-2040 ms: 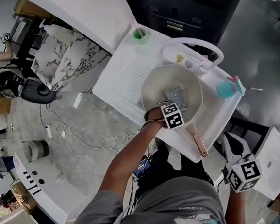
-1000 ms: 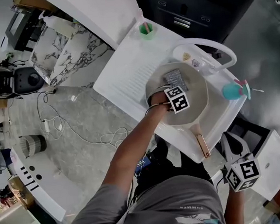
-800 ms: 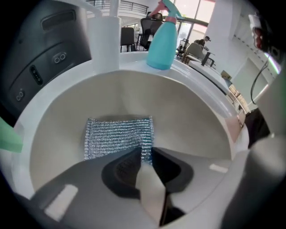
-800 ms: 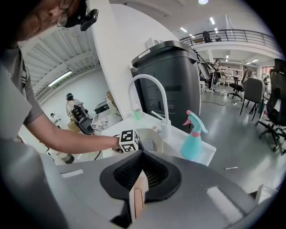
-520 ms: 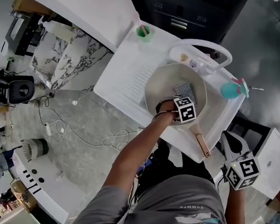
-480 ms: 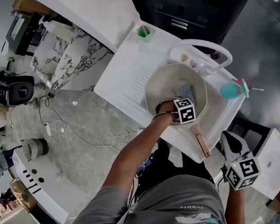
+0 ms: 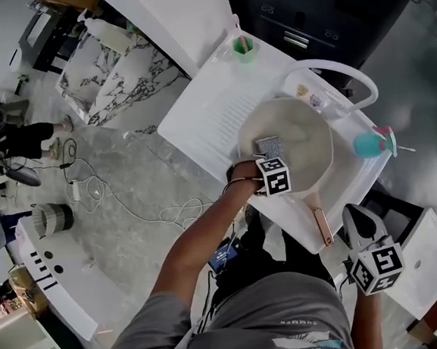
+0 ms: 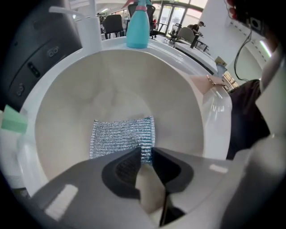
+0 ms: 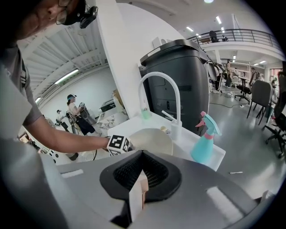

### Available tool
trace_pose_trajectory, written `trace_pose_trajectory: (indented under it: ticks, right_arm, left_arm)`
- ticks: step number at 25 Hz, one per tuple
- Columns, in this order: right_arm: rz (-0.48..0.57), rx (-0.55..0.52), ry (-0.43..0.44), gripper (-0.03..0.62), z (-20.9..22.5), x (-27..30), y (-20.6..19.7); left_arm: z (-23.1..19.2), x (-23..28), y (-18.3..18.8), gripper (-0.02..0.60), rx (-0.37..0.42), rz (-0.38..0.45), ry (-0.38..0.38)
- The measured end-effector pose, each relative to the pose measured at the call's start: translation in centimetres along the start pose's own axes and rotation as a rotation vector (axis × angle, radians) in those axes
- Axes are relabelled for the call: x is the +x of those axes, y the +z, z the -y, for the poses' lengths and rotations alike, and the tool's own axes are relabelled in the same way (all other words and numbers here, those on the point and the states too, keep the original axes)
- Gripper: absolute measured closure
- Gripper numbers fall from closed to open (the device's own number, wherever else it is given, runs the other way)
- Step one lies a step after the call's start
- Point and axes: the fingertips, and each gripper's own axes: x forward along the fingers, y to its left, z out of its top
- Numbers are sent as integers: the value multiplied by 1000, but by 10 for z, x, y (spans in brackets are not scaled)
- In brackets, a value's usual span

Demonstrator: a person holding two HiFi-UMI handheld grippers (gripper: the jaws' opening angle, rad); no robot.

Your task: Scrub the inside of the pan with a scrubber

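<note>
The beige pan lies in the white sink, its copper handle pointing toward me. A silver mesh scrubber lies flat on the pan's floor, left of centre. My left gripper points straight down into the pan, shut on the scrubber's near edge. In the left gripper view the scrubber runs from between the left gripper pads out across the pan. My right gripper hangs off the sink's near right side, shut and holding nothing; its view shows the right gripper well back from the pan.
A teal spray bottle stands on the sink's right rim. The white faucet arches over the far side. A green cup sits at the drainboard's far corner. A black bin stands behind the sink.
My left gripper has dragged the scrubber from the right of the pan's centre to its left side. The right gripper has stayed where it was.
</note>
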Motion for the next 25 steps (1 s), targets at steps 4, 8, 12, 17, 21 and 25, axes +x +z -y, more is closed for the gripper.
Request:
trace_pose_trajectory:
  ticks: [4, 8, 12, 17, 21, 25]
  right_arm:
    - [-9, -9, 11, 592, -6, 2, -6]
    - [-14, -4, 4, 592, -4, -5, -13]
    - [-22, 14, -9, 592, 6, -12, -23]
    - [-27, 41, -24, 592, 20, -20, -35]
    - [-31, 64, -35, 592, 30, -23, -44]
    - [-35, 81, -29, 592, 32, -21, -52]
  left_arm:
    - [-23, -5, -6, 505, -72, 19, 49]
    - [-50, -5, -2, 505, -111, 24, 104]
    - [-74, -3, 7, 505, -123, 13, 148]
    - [-81, 10, 33, 505, -128, 26, 147]
    - [-77, 11, 62, 505, -137, 80, 127]
    - [-57, 15, 93, 505, -105, 134, 78]
